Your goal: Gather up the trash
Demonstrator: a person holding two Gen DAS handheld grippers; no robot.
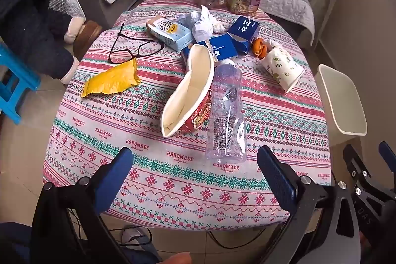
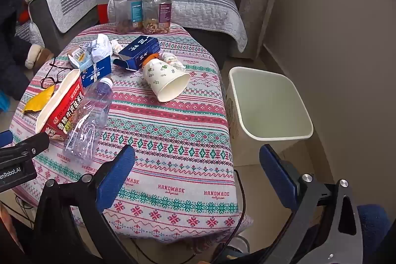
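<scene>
Fingers (image 2: 118, 170) frame bin (image 2: 284, 135) interior.

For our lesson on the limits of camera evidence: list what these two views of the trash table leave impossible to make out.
- White bin: floor hidden by its own walls, right view; cut by the edge, left view.
- Jars: contents blurred, labels too small.
- Orange item: behind the floral paper cup, identity unclear.
- Glasses: mostly hidden behind the red noodle carton, right view.
</scene>
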